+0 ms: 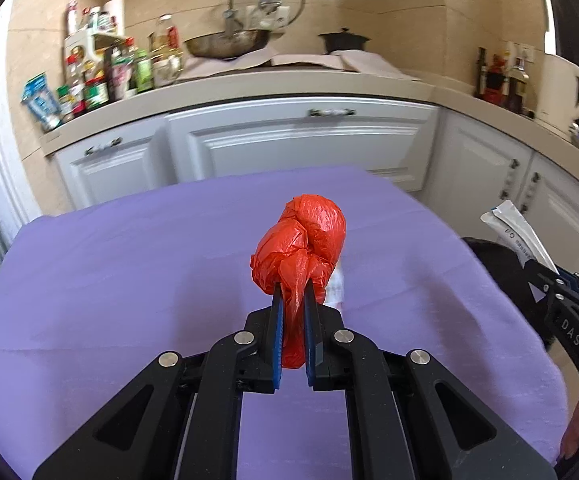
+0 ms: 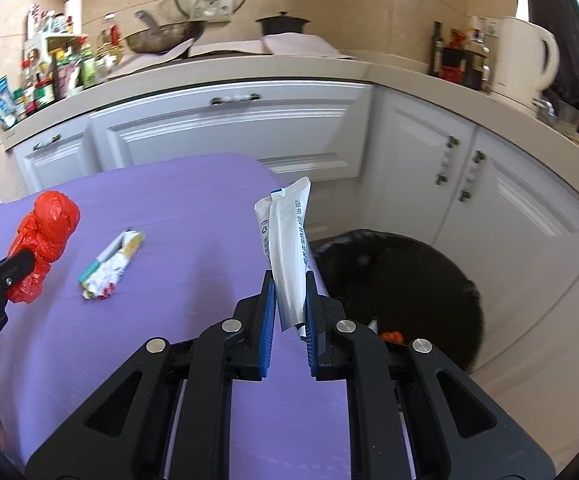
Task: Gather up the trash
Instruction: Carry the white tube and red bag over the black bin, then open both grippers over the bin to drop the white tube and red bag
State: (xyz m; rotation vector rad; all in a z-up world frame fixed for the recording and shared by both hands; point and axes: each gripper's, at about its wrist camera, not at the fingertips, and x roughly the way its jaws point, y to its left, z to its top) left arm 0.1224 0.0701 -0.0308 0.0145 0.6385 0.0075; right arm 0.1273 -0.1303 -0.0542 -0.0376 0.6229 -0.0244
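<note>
My left gripper point(image 1: 292, 292) is shut on a crumpled red plastic bag point(image 1: 301, 244) and holds it above the purple table point(image 1: 129, 272). The bag also shows in the right wrist view point(image 2: 45, 236) at the left. My right gripper point(image 2: 289, 280) is shut on a white tube point(image 2: 287, 244), held upright at the table's right edge. The tube shows in the left wrist view point(image 1: 517, 236) at the right. A crumpled white and yellow wrapper point(image 2: 111, 266) lies on the table between the grippers. A black trash bin point(image 2: 405, 284) stands on the floor right of the table.
White kitchen cabinets point(image 2: 229, 128) run behind the table and along the right. The counter holds bottles point(image 1: 101, 76), a wok point(image 1: 225, 44), a black pot point(image 1: 343, 42) and a white kettle point(image 2: 523, 60). The bin holds a bit of red and white trash point(image 2: 389, 334).
</note>
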